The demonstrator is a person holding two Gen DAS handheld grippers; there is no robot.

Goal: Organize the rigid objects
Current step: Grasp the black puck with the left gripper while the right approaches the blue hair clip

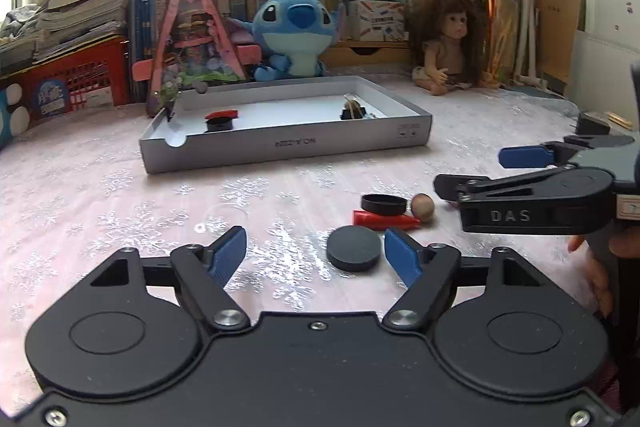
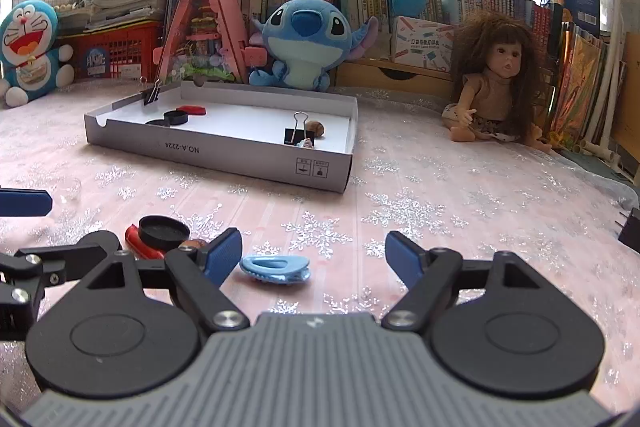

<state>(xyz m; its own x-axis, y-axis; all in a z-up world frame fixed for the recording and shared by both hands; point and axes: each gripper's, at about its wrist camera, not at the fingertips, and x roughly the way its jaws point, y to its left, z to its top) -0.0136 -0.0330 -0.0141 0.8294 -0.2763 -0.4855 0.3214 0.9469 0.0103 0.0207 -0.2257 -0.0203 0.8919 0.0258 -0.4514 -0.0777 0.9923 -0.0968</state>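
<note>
Collecting step, judged; left gripper [image 1: 316, 259] and right gripper [image 2: 314, 255] both spread, empty; black disc [image 1: 354, 250] near, just inside left gripper's right finger; box [image 1: 408, 137] far; next: close on disc, carry to box.

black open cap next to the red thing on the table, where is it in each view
Left wrist: black open cap lies right of centre, behind the red piece.
Right wrist: the cap lies lower left, beside the left finger.
Shared landmark: grey tray behind it.
</note>
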